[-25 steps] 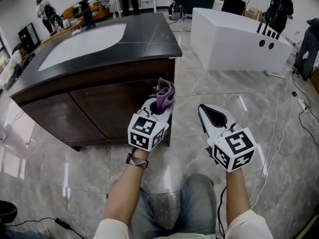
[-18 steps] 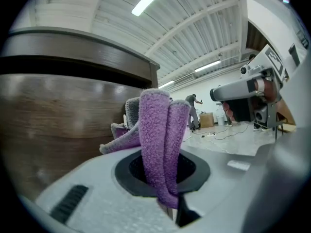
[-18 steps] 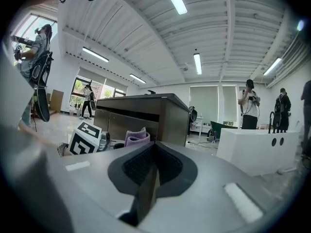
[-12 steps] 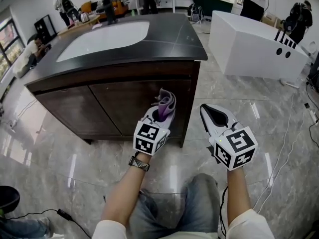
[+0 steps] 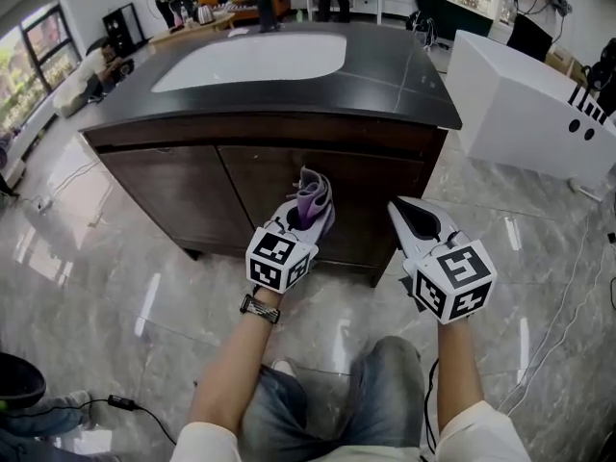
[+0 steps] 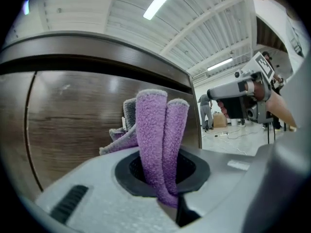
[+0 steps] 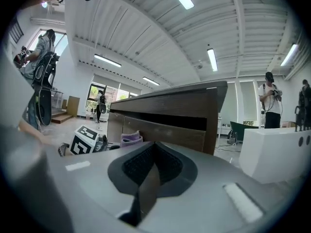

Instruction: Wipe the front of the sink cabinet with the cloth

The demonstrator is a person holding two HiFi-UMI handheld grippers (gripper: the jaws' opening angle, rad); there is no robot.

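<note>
Purple cloth point(image 5: 315, 196) pinched in left gripper point(image 5: 306, 218) near cabinet front point(image 5: 192, 186), right gripper point(image 5: 412, 218) clenched empty

Fuzzy purple terry cloth point(image 6: 153, 130), dark wood-grain cabinet point(image 5: 241, 186), glossy black countertop point(image 5: 385, 80), polished marble-look floor point(image 5: 115, 277)

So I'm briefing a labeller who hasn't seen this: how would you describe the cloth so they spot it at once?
Find the black-topped wooden sink cabinet. In front of its doors, the left gripper is shut on the cloth. It is the only purple, fluffy thing there, folded and sticking up from the jaws; the right gripper beside it holds nothing.
</note>
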